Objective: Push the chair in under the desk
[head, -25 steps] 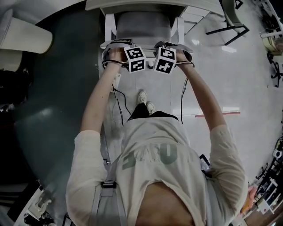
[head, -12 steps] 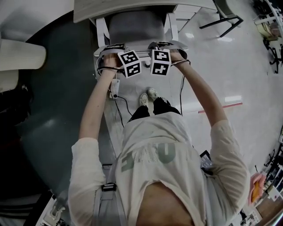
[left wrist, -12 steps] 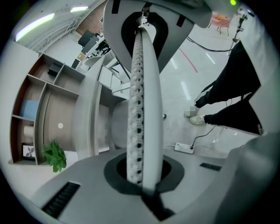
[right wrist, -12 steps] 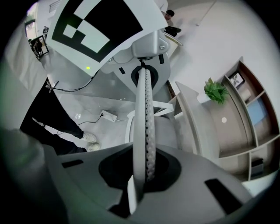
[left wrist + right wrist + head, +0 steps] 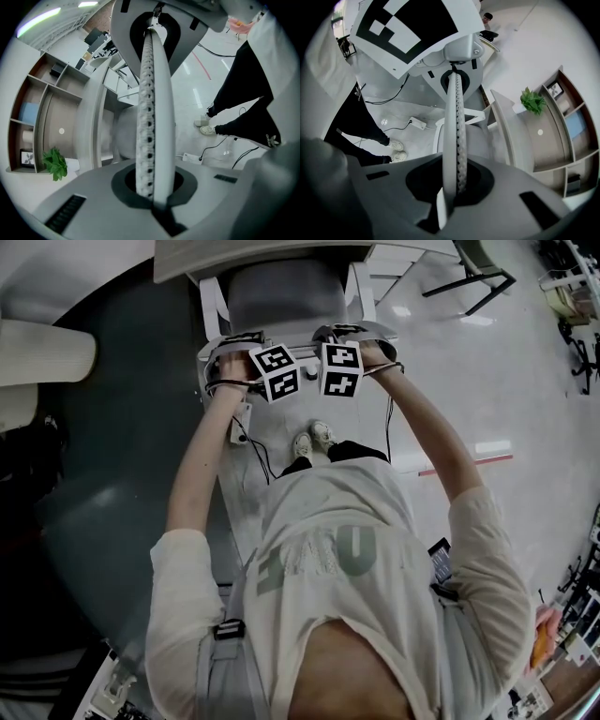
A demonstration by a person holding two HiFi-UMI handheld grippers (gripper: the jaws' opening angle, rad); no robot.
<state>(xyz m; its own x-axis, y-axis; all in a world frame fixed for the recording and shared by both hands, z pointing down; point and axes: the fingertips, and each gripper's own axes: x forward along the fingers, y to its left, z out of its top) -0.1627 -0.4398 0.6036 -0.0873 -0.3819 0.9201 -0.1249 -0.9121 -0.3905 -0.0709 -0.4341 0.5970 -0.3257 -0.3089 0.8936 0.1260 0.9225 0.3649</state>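
Since a second ago: chair (image 5: 281, 301) seat a shade further beneath the table (image 5: 234, 259) edge, and my feet (image 5: 314, 439) closer behind it. Over the last half second, next to nothing.

Chair: grey seat, white side frames, front part under the table, back rail (image 5: 225, 338) out on my side.

Left gripper (image 5: 153, 37): jaws shut together, nothing between them, set at the rail's left end. Right gripper (image 5: 454, 89): likewise, at the right end. How hard either bears on the rail I cannot tell.

Handling, by my judgement: push evenly with both, straight ahead, so the chair does not slew. Ease off as the rail nears the table edge.

Margins: the table edge reaches past both side frames. A power strip (image 5: 241, 423) and its cable lie just left of my feet, so step with care. Pale floor (image 5: 487, 381) to the right is open, and a black frame (image 5: 469, 282) stands well apart.
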